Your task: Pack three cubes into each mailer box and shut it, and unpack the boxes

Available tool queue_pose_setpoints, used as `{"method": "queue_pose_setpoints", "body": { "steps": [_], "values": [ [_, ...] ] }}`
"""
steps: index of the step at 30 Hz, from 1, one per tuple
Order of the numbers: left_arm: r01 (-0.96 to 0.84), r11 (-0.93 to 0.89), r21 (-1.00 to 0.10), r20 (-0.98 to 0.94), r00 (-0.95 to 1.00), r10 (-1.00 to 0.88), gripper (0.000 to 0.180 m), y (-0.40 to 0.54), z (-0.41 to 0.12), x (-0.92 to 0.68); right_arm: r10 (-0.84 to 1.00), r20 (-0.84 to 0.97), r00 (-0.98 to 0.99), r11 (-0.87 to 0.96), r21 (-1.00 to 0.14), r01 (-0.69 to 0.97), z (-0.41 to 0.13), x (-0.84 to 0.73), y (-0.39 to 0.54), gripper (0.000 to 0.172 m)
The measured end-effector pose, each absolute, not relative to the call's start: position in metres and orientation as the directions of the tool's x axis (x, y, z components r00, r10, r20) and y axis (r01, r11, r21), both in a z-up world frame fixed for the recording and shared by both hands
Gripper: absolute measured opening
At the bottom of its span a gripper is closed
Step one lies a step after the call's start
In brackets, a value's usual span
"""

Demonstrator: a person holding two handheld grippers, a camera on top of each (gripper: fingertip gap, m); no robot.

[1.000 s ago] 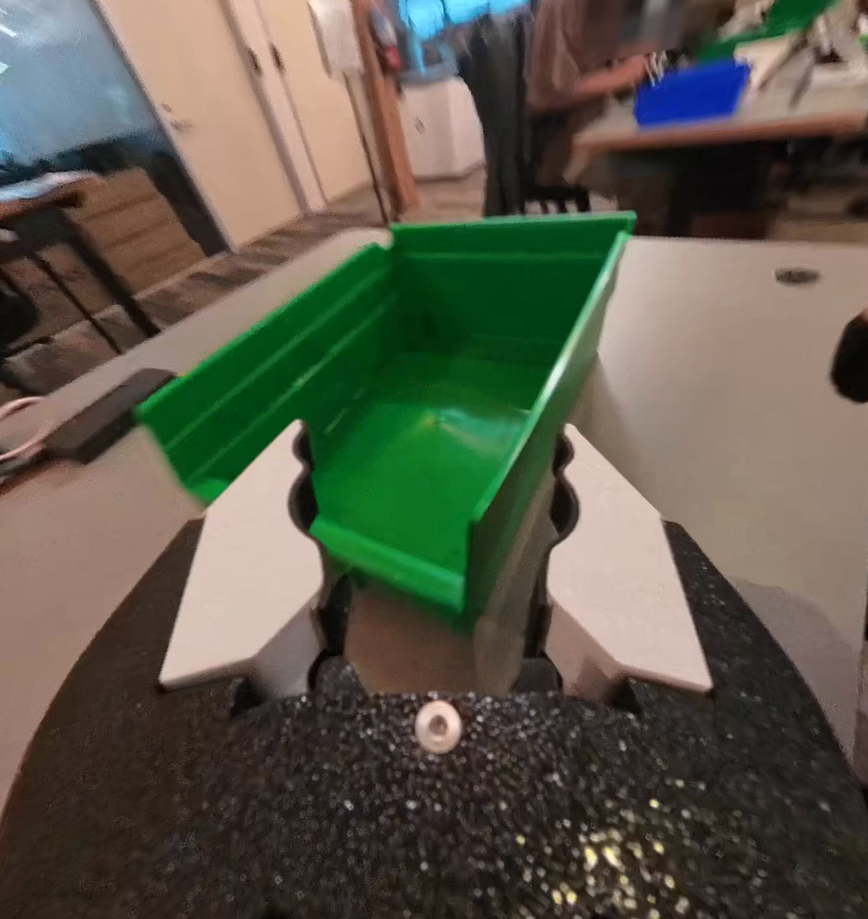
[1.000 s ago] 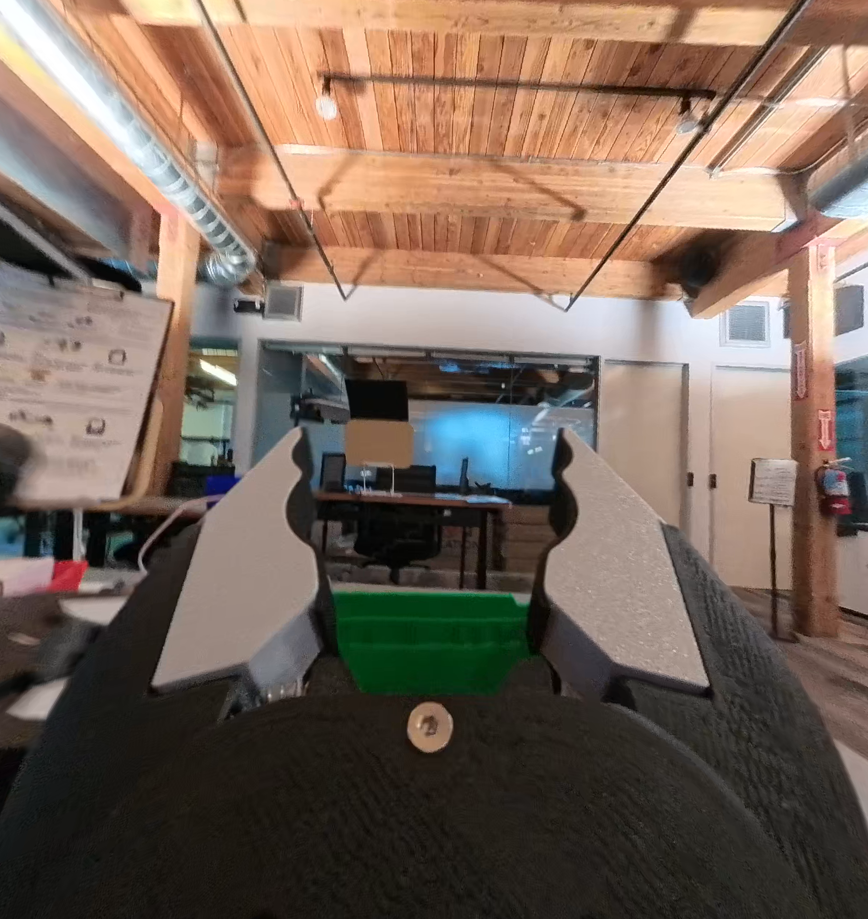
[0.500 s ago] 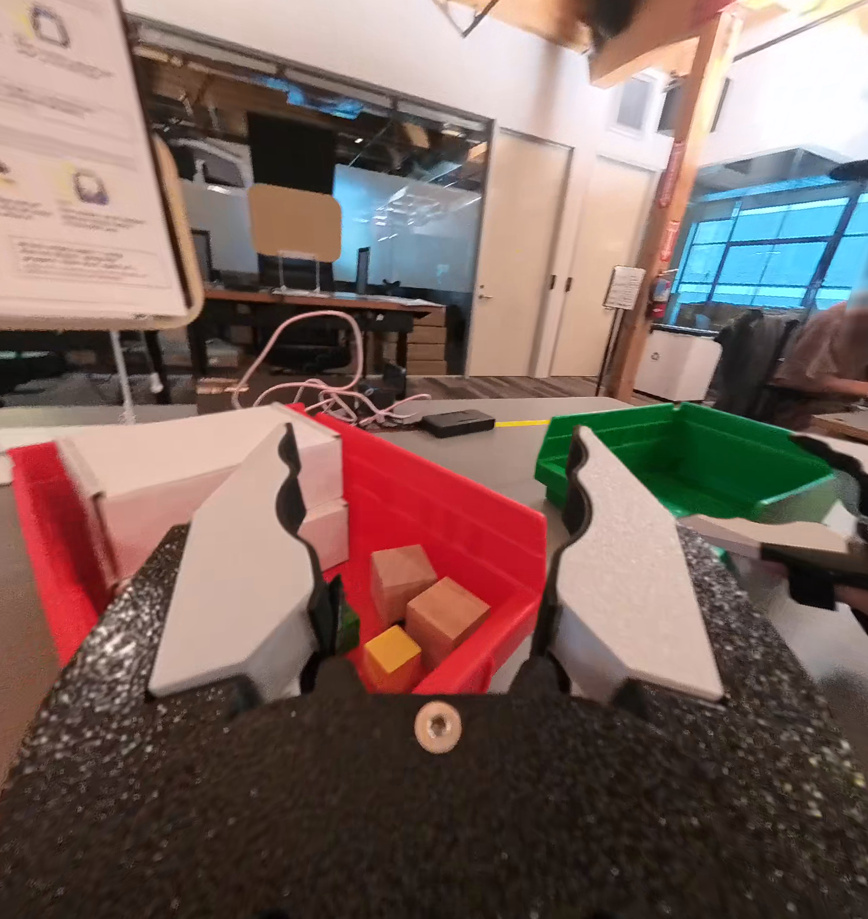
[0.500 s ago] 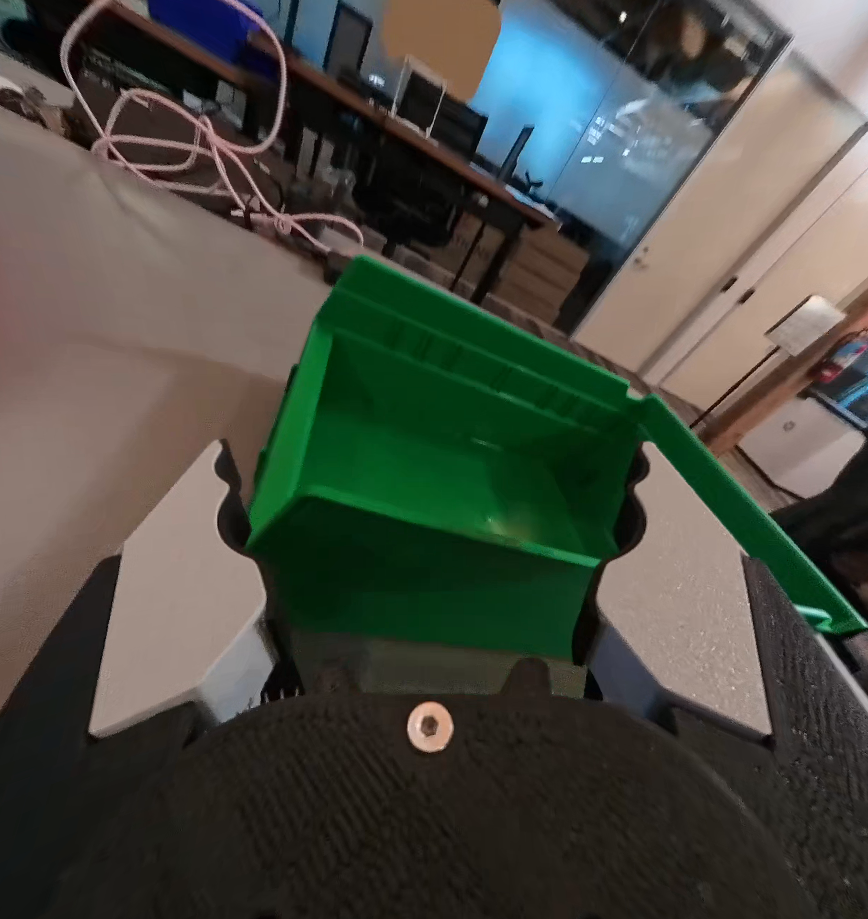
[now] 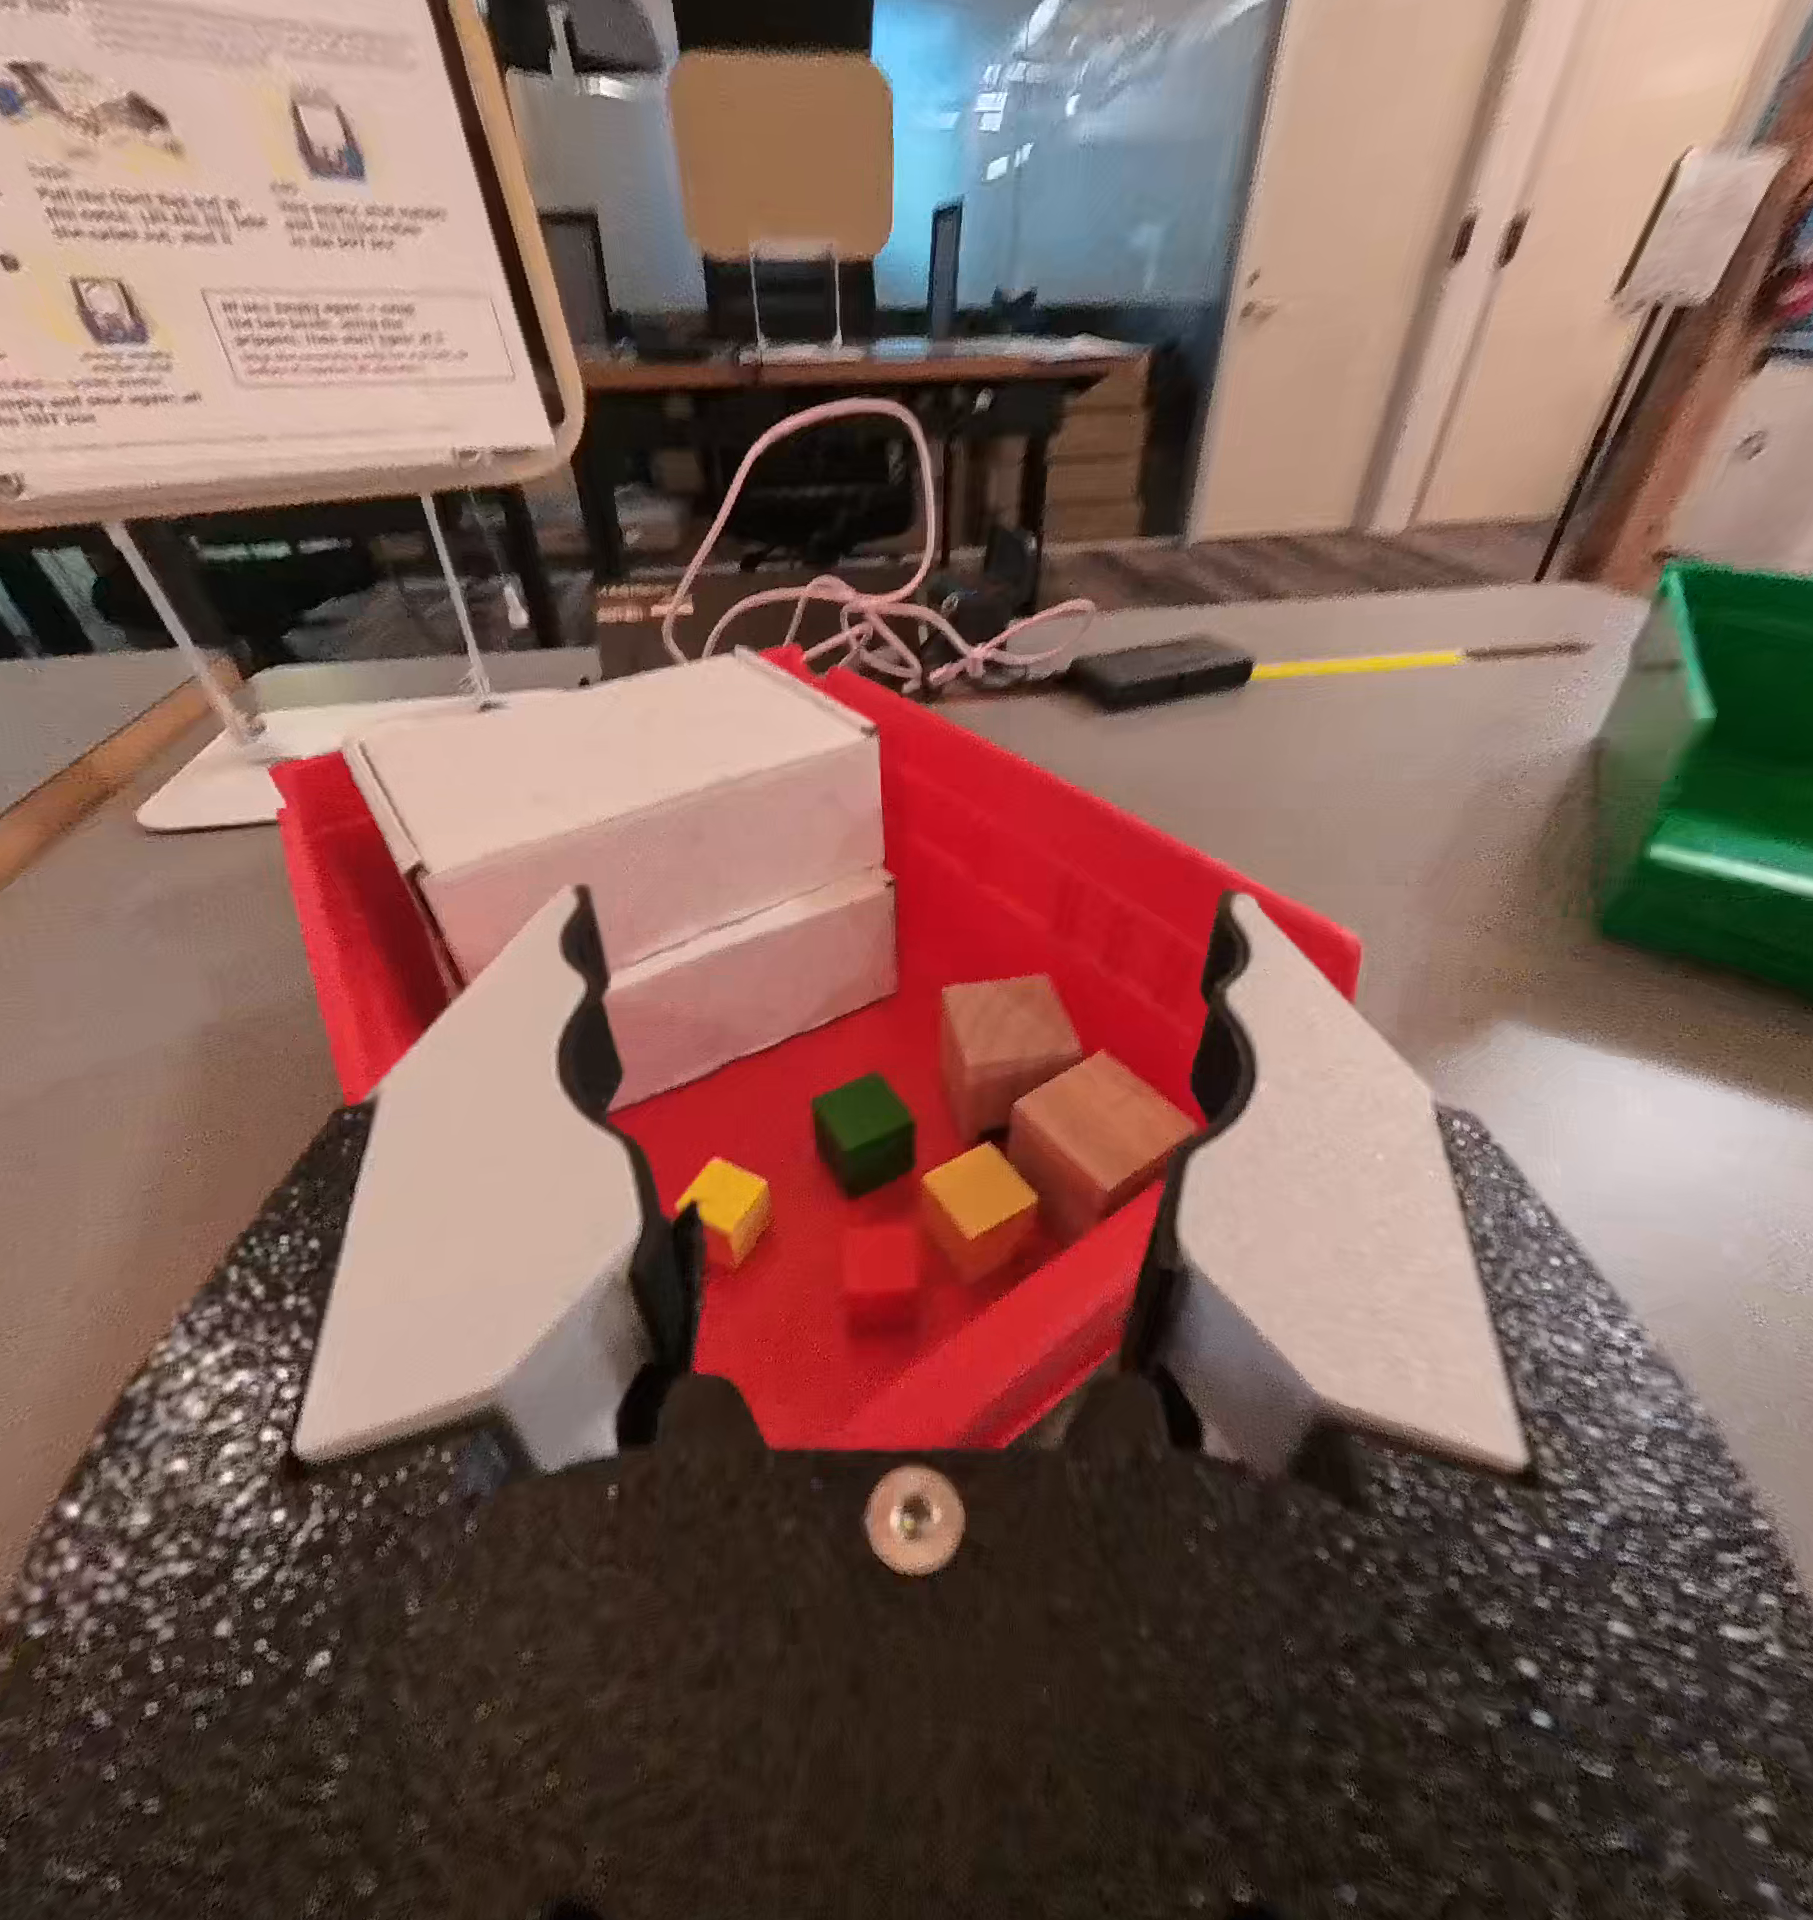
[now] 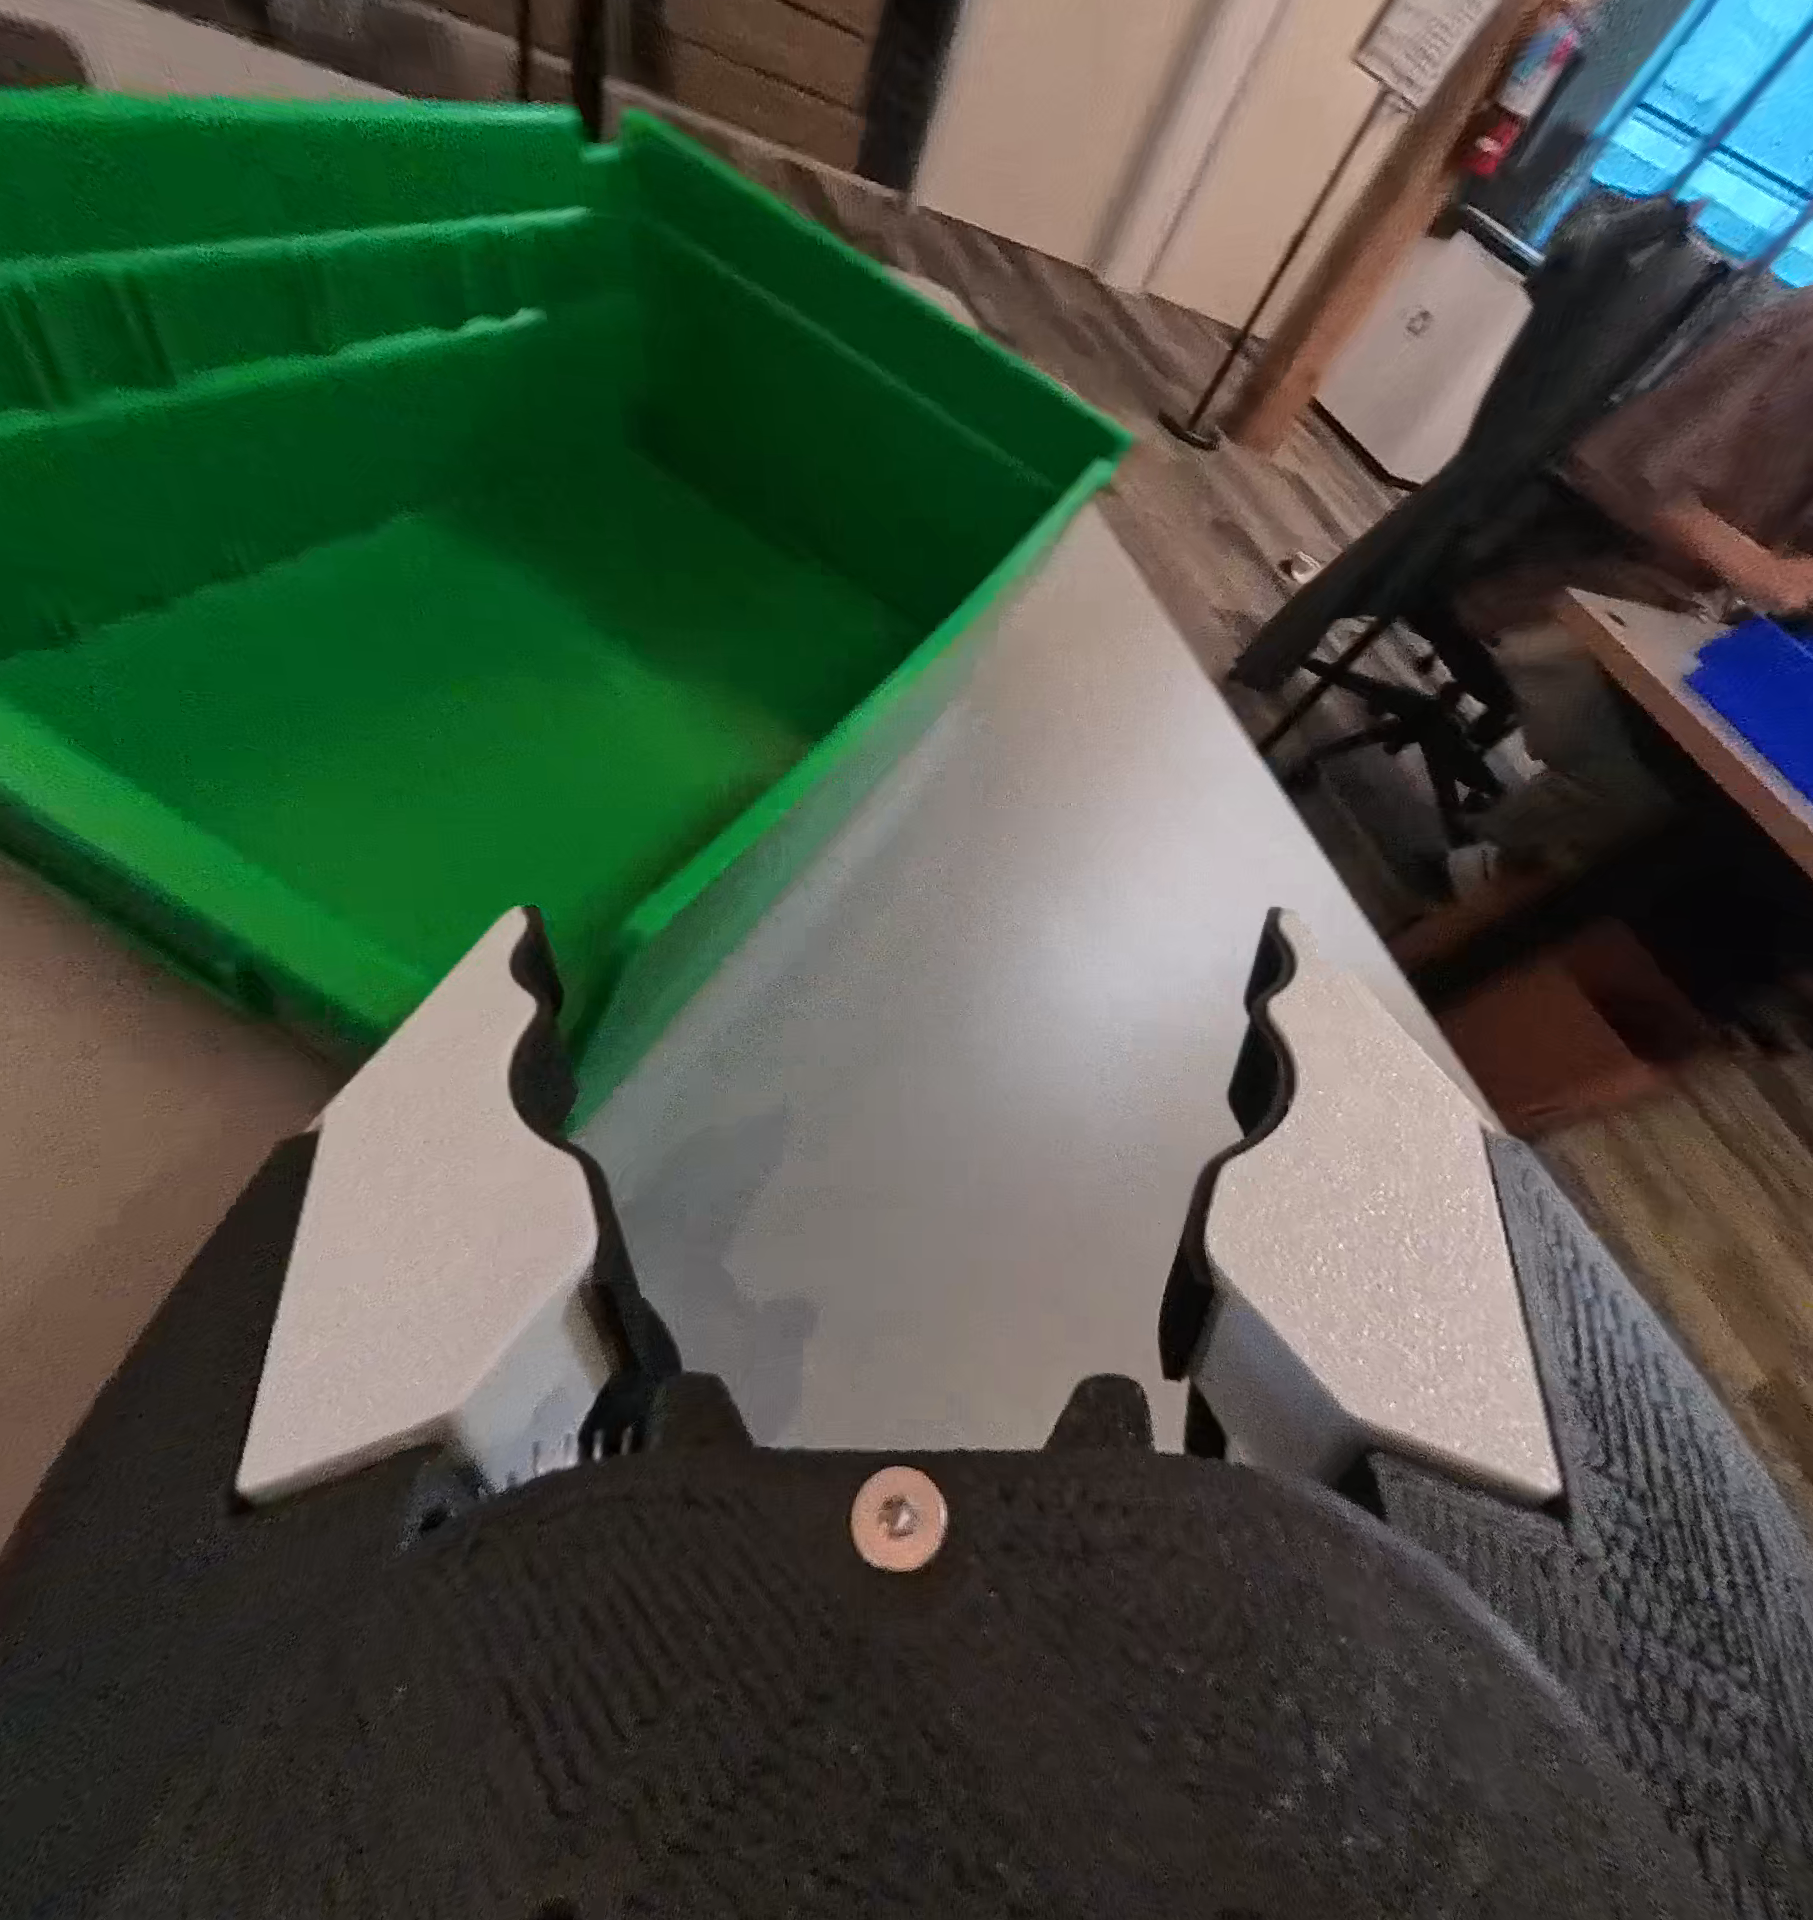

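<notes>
White cardboard boxes (image 5: 632,831) in red bin (image 5: 1089,894): light, crushable; best pinched across side walls. Both grippers (image 5: 902,1023) (image 6: 902,1023) open, empty.

Each hand-held gripper has a black, grainy body, speckled on the left hand-held gripper (image 5: 907,997) and ridged on the right hand-held gripper (image 6: 907,997). Both carry two pale grey wedge-shaped fingers (image 5: 486,1195) with wavy black inner pads, and one silver screw (image 5: 912,1536) sits centred below them.

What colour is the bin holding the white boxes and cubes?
Red bin, clearest in the left wrist view.
</notes>
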State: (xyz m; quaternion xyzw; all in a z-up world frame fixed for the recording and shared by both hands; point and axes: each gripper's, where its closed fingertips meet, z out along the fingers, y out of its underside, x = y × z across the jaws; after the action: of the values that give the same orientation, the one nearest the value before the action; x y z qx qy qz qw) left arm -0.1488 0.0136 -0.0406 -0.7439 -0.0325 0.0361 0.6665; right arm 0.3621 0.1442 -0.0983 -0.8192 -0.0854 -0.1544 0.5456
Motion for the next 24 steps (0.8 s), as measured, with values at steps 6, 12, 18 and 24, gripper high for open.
{"method": "queue_pose_setpoints", "body": {
  "steps": [6, 12, 18, 24],
  "values": [
    [0.055, -0.242, -0.969, 0.056, 0.998, 0.004, 0.111, 0.019, -0.057, -0.118, 0.522, 0.015, 0.853, 0.056, -0.998, -0.017, 0.014, 0.218, 0.086, 0.125],
    [-0.061, -0.348, -0.936, -0.103, 0.989, 0.103, 0.137, 0.020, -0.070, -0.119, 0.902, 0.110, 0.418, 0.170, -0.979, -0.109, 0.055, 0.043, -0.031, 0.131],
    [-0.208, -0.447, -0.870, -0.333, 0.916, 0.222, 0.149, 0.012, -0.077, -0.141, 0.959, 0.131, 0.250, 0.135, -0.991, 0.001, 0.034, -0.027, -0.072, 0.129],
    [-0.301, -0.481, -0.823, -0.464, 0.845, 0.266, 0.147, 0.008, -0.077, -0.144, 0.977, 0.102, 0.185, 0.088, -0.993, 0.083, 0.014, -0.047, -0.080, 0.130]
  ]
}}
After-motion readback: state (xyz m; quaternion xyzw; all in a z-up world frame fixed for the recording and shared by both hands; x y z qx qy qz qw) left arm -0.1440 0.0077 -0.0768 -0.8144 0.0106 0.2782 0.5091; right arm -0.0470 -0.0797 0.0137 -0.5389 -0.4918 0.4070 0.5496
